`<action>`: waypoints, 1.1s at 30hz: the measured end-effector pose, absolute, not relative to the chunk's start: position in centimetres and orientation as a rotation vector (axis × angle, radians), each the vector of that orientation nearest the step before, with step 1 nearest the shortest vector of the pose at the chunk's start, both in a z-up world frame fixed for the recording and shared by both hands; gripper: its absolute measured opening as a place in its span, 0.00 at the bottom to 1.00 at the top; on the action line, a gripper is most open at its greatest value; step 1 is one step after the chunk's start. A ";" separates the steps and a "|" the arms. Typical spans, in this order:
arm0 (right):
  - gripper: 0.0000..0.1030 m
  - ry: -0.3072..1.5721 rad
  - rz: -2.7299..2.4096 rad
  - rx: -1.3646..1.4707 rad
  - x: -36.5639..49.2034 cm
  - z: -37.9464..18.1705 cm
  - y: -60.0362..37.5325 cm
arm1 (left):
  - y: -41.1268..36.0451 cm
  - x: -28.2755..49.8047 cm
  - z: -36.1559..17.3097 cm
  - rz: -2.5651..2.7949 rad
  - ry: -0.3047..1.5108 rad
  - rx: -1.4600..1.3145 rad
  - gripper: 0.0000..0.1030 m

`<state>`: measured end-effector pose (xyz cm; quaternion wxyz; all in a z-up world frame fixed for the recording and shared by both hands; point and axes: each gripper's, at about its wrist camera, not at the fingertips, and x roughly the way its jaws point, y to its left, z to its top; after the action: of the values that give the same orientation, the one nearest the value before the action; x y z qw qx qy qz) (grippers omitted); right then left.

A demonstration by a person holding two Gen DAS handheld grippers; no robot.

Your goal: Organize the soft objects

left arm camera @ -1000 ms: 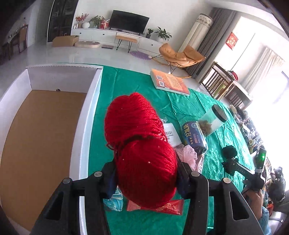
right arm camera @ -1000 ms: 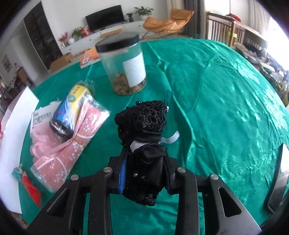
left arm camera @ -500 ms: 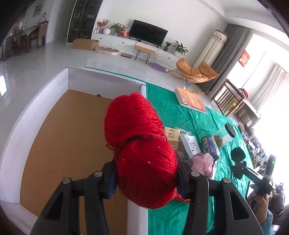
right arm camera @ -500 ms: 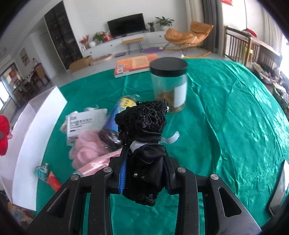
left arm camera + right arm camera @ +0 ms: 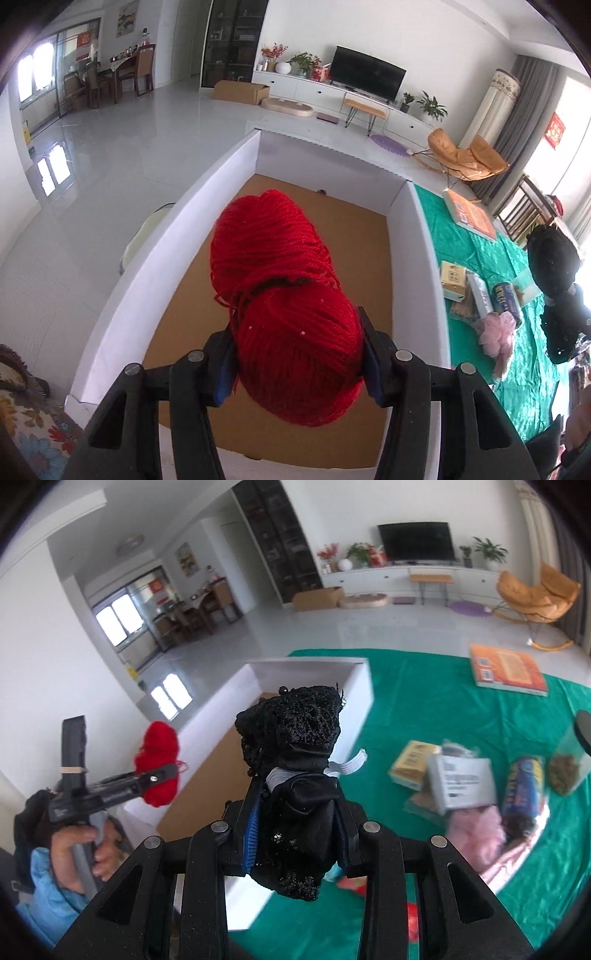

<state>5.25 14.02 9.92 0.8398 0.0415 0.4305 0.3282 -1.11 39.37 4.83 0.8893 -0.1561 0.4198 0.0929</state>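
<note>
A ball of red yarn [image 5: 288, 295] sits between the pads of my left gripper [image 5: 295, 354], whose jaws are opening while the pads still touch it on both sides. It hangs above the brown floor of a white-walled box [image 5: 421, 266]. The right wrist view shows the same red yarn [image 5: 157, 760] at the left, over the box's near wall. My right gripper [image 5: 297, 834] is shut on a black lace bundle [image 5: 295, 731] with a white elastic band. That bundle hangs over the box's near right corner [image 5: 354, 709], and the black bundle [image 5: 552, 266] also appears at the left wrist view's right edge.
On the green tablecloth [image 5: 424, 701] right of the box lie a yellow carton [image 5: 412, 764], a white packet [image 5: 461, 782], a blue can [image 5: 522, 790], a pink soft item [image 5: 476, 830], a jar [image 5: 570, 760] and an orange book [image 5: 506, 670]. A hand [image 5: 77, 849] holds the left tool.
Both grippers have swung left from the table's clutter toward the box. The red yarn went from above the tablecloth to above the box floor. The black bundle rose and neared the box.
</note>
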 end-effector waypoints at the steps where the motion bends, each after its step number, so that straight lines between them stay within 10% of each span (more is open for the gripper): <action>1: 0.36 0.922 0.725 0.089 5.4 9.6 15.5 | 39.7 -1.3 4.4 0.219 0.880 -0.312 0.65; 3: 0.46 0.936 0.776 0.078 5.3 8.8 18.2 | 40.3 -1.5 3.6 0.262 0.888 -0.294 0.95; 5: 0.78 0.955 0.824 0.061 4.9 7.9 19.8 | 40.8 -2.0 3.2 0.291 0.873 -0.292 0.99; 23: 0.77 0.870 0.258 -0.018 2.9 -0.3 -1.7 | 22.1 -1.9 4.6 -0.188 0.760 -0.238 0.99; 33: 0.77 0.889 -0.082 0.065 0.5 -5.4 -15.8 | 6.8 -1.4 -4.6 -0.415 0.985 -0.048 0.99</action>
<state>0.48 -15.84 -5.35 0.9014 0.0316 0.4300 -0.0395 -1.40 6.84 -4.58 0.8603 -0.0231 0.4694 -0.1976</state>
